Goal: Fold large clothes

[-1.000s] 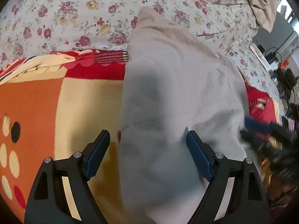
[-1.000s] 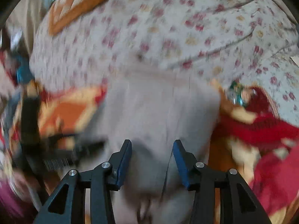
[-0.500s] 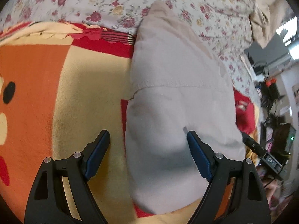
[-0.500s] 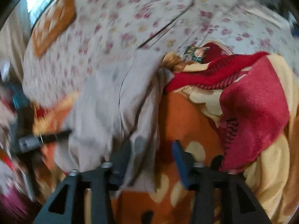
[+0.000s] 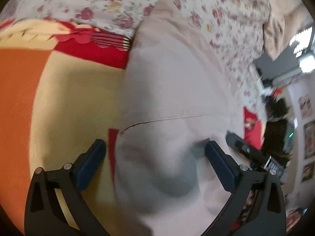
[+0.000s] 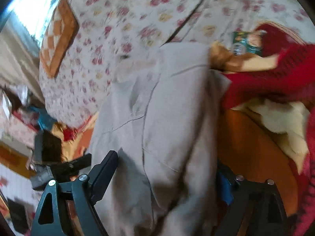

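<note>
Garment [image 5: 173,90] lies folded; both tongs, left [image 5: 155,163] and right [image 6: 167,179], have just spread wide, gripping nothing; smooth its creases next.

My garment [image 5: 173,90] is matt beige woven cloth with stitched seams. The blanket [image 5: 65,90] under it looks like soft fleece; the bedsheet [image 6: 122,19] is thin printed cotton. My left gripper [image 5: 155,157] is matt black plastic with blue pads [image 5: 90,163] and shiny metal screws.

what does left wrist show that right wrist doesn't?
Left wrist only: a red scalloped, black-striped blanket border and framed pictures on a wall at far right.
Right wrist only: an orange checkered cushion and a green packet by bunched red fabric.
Both: the grey garment on the floral bedspread, between open jaws, unpinched.
</note>
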